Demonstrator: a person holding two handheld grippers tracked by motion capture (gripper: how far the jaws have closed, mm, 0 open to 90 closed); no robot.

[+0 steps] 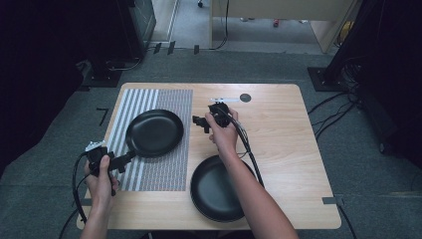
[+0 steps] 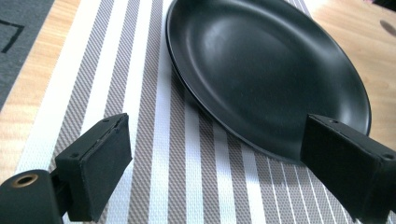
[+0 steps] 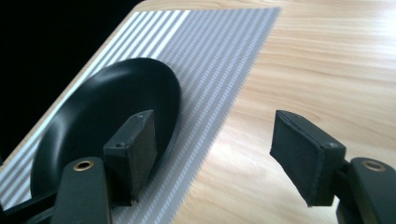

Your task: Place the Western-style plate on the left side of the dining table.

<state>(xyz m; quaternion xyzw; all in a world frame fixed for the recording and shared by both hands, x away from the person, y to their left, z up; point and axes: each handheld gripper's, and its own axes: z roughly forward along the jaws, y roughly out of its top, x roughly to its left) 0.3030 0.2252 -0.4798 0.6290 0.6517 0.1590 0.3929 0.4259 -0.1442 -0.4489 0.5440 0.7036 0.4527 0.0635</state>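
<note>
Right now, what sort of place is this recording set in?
Probably a lab or studio recording station, not a home: a lone wooden table on grey carpet, black curtains at the sides, and loose cables across the floor.

A plate (image 1: 154, 132) lies on the mat (image 1: 171, 164) at the surface's (image 1: 288, 149) nine o'clock side. A second plate (image 1: 211, 191) sits on bare wood at six o'clock, just beside the mat's near right corner, apart from the first.
</note>
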